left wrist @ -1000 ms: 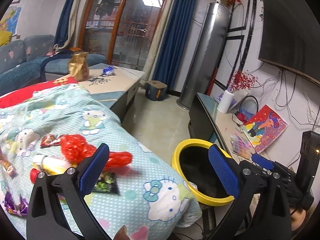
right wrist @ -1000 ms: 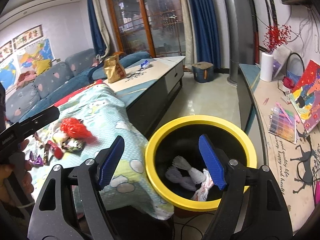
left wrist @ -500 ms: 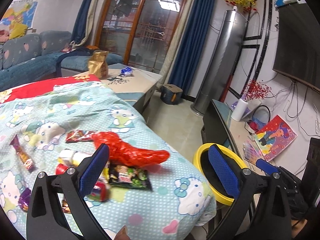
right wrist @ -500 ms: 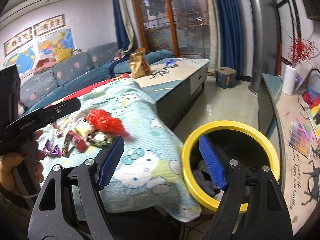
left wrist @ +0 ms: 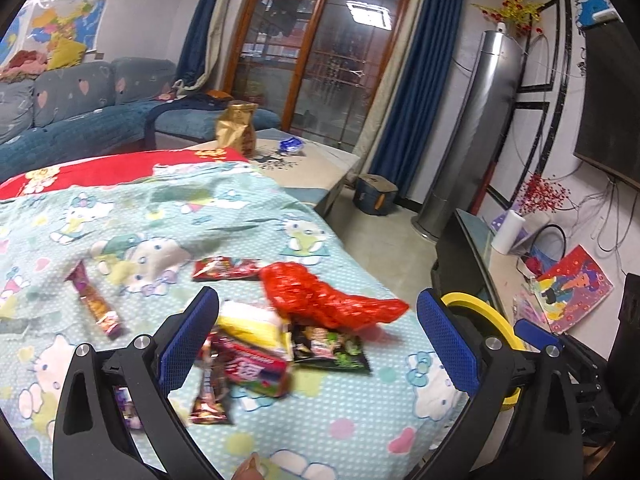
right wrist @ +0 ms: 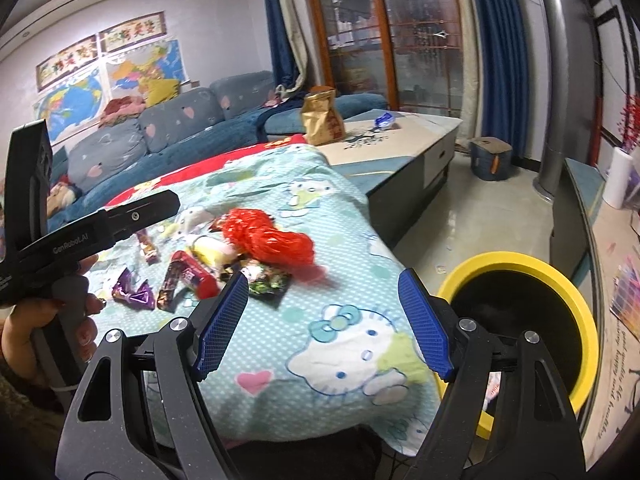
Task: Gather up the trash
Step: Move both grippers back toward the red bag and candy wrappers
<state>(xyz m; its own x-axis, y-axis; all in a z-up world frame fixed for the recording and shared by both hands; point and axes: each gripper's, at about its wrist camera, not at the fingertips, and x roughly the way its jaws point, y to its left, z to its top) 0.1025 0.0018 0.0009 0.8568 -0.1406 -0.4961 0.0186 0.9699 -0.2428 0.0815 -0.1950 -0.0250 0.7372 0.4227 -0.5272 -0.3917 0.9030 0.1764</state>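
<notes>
Snack wrappers lie on a Hello Kitty blanket [left wrist: 344,424]: a crumpled red plastic bag [left wrist: 320,296], a red packet [left wrist: 252,368], a dark green-printed packet [left wrist: 328,348], a yellow-white wrapper [left wrist: 252,324] and a long stick wrapper [left wrist: 96,304]. My left gripper [left wrist: 320,340] is open and empty, low over this pile. My right gripper [right wrist: 324,320] is open and empty, above the blanket's edge, with the red bag [right wrist: 272,240] ahead to the left. The yellow-rimmed black bin [right wrist: 560,280] stands on the floor to the right; its rim [left wrist: 480,308] shows in the left wrist view.
A coffee table [right wrist: 400,140] with a brown paper bag [right wrist: 320,120] stands behind the blanket. A blue sofa [right wrist: 180,128] is at the back left. A TV bench [left wrist: 472,236] with a paper roll and paintings runs along the right. The left gripper's body [right wrist: 80,236] is at left.
Both grippers have swung left, away from the bin and toward the wrapper pile. The bin has slid to the right edge of both views. Both jaws stay open.
</notes>
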